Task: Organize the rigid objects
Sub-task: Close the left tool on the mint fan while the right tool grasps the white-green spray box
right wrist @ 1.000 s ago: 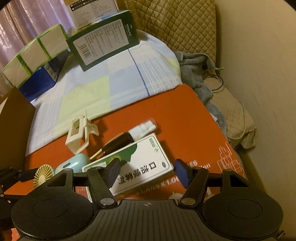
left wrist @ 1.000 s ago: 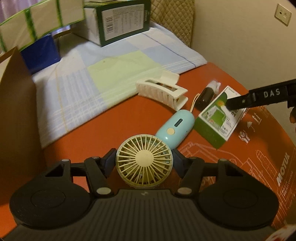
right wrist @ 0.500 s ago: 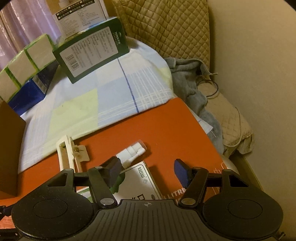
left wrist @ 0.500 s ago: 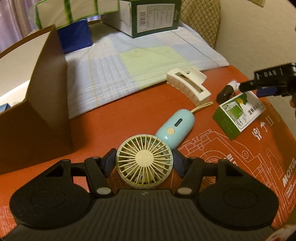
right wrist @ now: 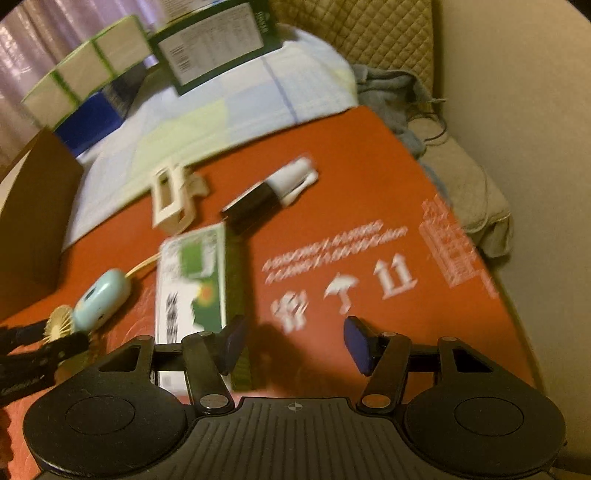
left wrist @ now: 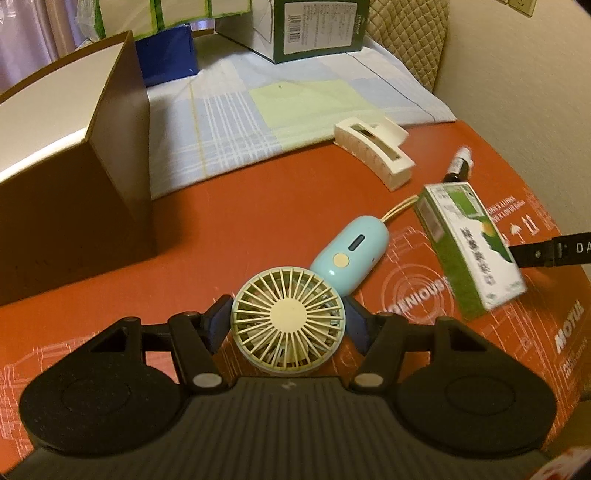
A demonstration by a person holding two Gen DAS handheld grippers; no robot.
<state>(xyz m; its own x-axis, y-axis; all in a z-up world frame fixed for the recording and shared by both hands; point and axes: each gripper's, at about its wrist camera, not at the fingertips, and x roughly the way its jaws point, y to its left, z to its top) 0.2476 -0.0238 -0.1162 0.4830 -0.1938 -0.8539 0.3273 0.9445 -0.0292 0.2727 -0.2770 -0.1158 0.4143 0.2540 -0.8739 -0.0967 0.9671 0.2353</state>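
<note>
My left gripper (left wrist: 288,325) is shut on the round head of a small cream and mint hand fan (left wrist: 289,320), just above the red cardboard sheet (left wrist: 258,221); the fan also shows in the right wrist view (right wrist: 61,320). My right gripper (right wrist: 291,341) is open and empty, its left finger touching a green and white carton (right wrist: 192,284), which also shows in the left wrist view (left wrist: 469,243). A cream hair claw (left wrist: 373,155), a dark vial with a white cap (right wrist: 269,197) and a brown cardboard box (left wrist: 70,184) lie nearby.
A checked cloth (left wrist: 288,107) covers the back, with a green box (left wrist: 317,26), a blue box (left wrist: 166,55) and green-edged packs (right wrist: 81,85) on it. A quilted cushion (right wrist: 369,37) and grey cloth (right wrist: 399,96) lie at the right, by the wall.
My left gripper swung left with the fan, bringing the brown box into view. My right gripper pulled back and right, and the carton turned and slid left of its fingers.
</note>
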